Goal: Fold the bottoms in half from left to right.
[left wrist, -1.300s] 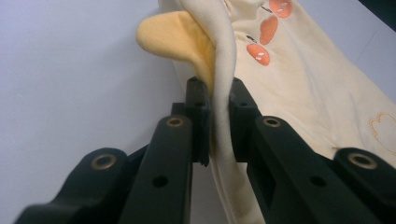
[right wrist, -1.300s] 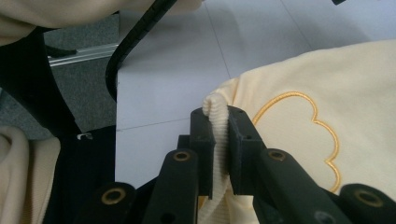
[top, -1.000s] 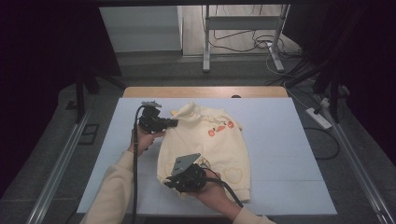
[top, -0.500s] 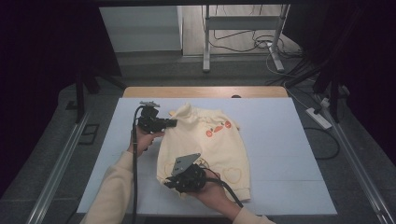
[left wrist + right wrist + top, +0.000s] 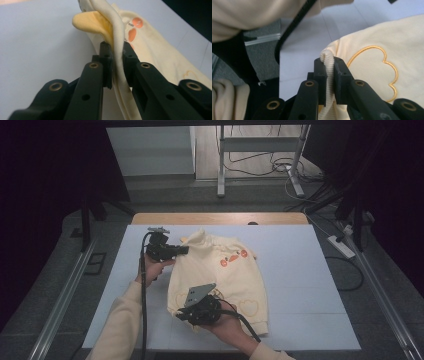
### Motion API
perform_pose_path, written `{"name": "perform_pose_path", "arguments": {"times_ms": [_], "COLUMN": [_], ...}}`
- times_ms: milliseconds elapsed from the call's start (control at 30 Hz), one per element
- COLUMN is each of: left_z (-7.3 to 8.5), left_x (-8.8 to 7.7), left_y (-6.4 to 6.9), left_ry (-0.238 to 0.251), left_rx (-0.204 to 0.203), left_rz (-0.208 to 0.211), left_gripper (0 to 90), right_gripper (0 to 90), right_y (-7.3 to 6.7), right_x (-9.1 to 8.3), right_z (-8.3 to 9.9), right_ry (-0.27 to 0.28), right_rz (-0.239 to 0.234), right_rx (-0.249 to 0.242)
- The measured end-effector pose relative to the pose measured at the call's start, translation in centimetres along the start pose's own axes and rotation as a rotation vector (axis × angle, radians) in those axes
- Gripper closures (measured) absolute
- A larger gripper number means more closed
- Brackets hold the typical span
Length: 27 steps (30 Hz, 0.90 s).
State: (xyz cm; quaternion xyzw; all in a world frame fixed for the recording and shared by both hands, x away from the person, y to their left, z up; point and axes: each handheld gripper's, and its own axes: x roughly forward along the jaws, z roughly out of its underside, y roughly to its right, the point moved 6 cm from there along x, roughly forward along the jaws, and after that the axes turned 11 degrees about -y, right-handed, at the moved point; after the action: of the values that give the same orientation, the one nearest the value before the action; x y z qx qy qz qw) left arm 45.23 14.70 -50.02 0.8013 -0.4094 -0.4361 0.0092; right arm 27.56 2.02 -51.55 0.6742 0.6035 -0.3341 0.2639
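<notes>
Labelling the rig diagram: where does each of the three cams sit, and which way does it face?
High view: fixed above the person's side, facing forward and down on the table; both forearms, left gripper and right gripper show.
Left gripper view: rides the left gripper, looking along its jaws, shut on the sweater near the collar.
Right gripper view: rides the right gripper, jaws shut on the sweater's ribbed hem; a sleeve shows.
All three share the cream sweater.

Sweatshirt (image 5: 220, 275) spread mid-bench (image 5: 300, 270); left tongs (image 5: 184, 250) at its far left edge, right tongs (image 5: 179, 315) at near left corner.
</notes>
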Motion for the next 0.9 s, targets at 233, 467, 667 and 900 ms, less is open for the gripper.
{"name": "perform_pose_path", "arguments": {"times_ms": [233,467,667,900], "left_z": [-0.1,0.2,-0.4,-0.2], "left_x": [-0.9,-0.3,-3.1,-2.3], "left_y": [0.2,-0.4,-0.3,-0.5], "left_ry": [0.019,0.006,0.079,0.044], "left_rx": [-0.006,-0.026,-0.026,-0.036], "left_rz": [0.003,-0.001,0.000,-0.012], "left_gripper": [81.6,81.7,81.7,81.6], "right_gripper": [81.9,82.0,82.0,82.0], "right_y": [-0.7,0.0,-0.4,-0.4], "right_x": [-1.1,-0.2,-0.7,-1.6], "right_z": [-1.2,-0.3,-2.1,-2.0], "right_ry": [0.049,0.021,0.065,0.079], "right_rz": [0.008,-0.003,-0.003,0.009], "right_rx": [-0.027,-0.001,-0.025,-0.026]}}
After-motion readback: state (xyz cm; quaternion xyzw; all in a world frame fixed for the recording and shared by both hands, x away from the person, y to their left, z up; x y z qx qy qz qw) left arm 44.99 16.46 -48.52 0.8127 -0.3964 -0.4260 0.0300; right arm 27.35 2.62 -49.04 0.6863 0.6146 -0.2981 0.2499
